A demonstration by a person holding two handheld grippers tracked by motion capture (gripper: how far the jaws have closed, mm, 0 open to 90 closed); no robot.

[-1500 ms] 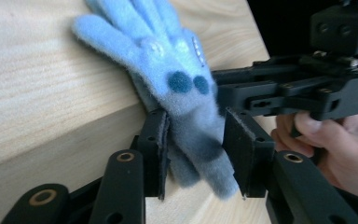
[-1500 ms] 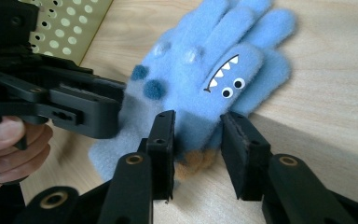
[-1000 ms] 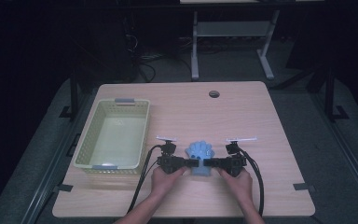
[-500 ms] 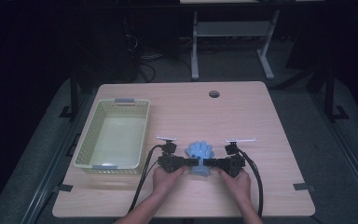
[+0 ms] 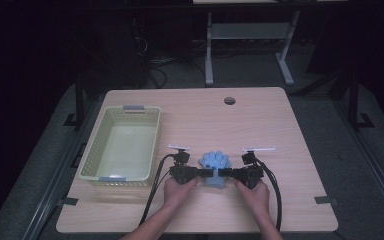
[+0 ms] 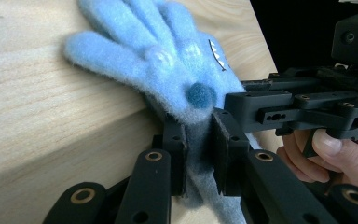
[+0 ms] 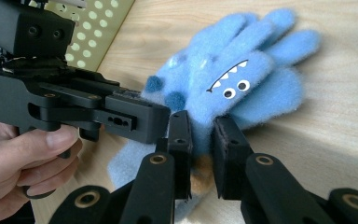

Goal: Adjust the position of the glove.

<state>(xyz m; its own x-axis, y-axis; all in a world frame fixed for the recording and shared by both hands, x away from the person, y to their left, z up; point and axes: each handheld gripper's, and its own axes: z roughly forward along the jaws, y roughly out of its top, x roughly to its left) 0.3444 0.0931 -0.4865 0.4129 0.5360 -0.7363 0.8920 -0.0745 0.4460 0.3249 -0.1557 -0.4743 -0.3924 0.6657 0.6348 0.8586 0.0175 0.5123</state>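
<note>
Two grippers, left and right, have just closed, each pinching the glove lying between them from opposite sides.

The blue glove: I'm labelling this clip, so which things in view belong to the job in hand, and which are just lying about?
In the job:
- blue glove
- left gripper, shut on it
- right gripper, shut on it

Lying about:
- pale green basket, to the left
- table

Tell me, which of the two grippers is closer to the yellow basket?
The left gripper, which clamps the blue glove on the side facing the yellow basket; the right gripper clamps its far side.
</note>
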